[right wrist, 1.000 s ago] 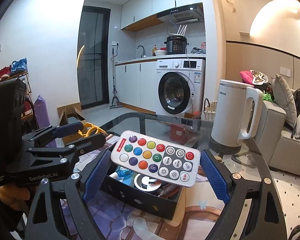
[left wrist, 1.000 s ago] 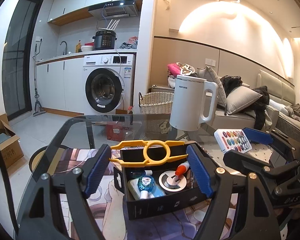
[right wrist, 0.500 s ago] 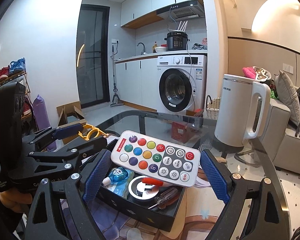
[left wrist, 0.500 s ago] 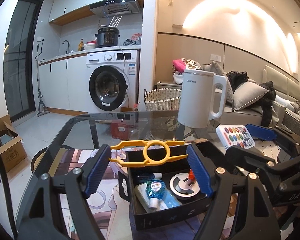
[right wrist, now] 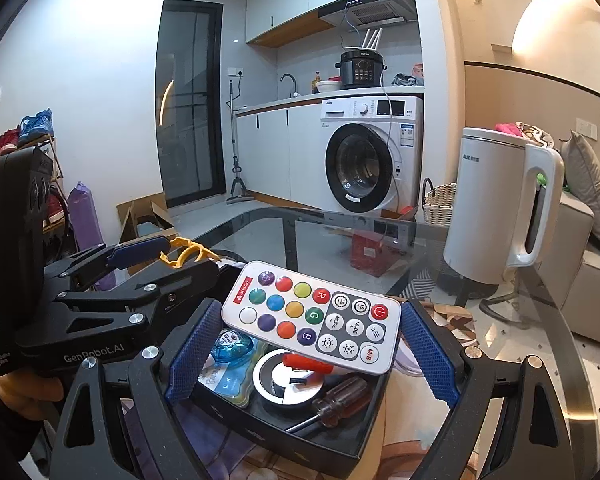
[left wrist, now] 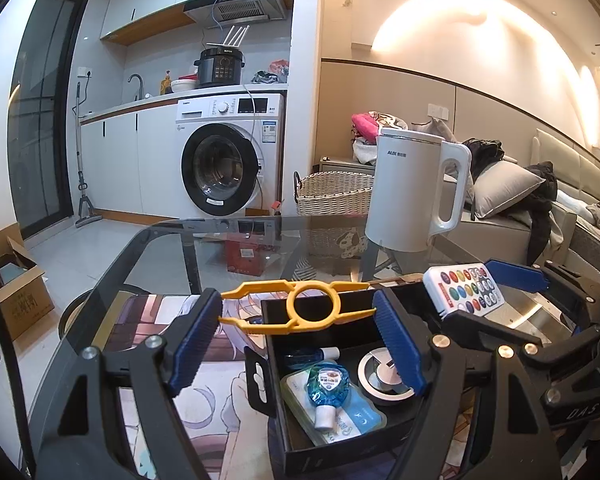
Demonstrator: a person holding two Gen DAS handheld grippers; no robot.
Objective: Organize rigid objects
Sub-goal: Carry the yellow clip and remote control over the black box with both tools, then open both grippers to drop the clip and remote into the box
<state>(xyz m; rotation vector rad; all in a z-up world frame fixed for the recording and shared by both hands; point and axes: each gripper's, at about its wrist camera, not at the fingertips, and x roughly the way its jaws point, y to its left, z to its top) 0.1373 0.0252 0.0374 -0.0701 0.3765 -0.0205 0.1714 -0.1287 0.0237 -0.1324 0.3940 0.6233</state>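
Two grips over the black box [left wrist: 340, 456], the landmark here. Left gripper [left wrist: 298, 314] clenched on the yellow tool [left wrist: 300, 308], pads pressing its thin tips, ring midway between the jaws, hanging above the box's far-left corner. Right gripper [right wrist: 304, 344] clamped on the remote [right wrist: 312, 316] by its long edges, button face up, tilted, just above the box's middle. Inside the box: a blue bottle [left wrist: 326, 388] on a flat pack, a round silver puck [left wrist: 384, 376], a screwdriver [right wrist: 332, 400] near the right wall. White kettle [left wrist: 412, 192] well behind the box on the glass table [left wrist: 204, 248].

Probably light, both of them. Tool: thin springy plastic, apt to flex or twist if squeezed at the tips; better held by the ring or the thicker bars. Remote: stiff, smooth-sided, likely slippery across its edges; a hold at mid-length keeps it from tipping. Little free floor in the box, so lowering flat onto the contents looks wisest.
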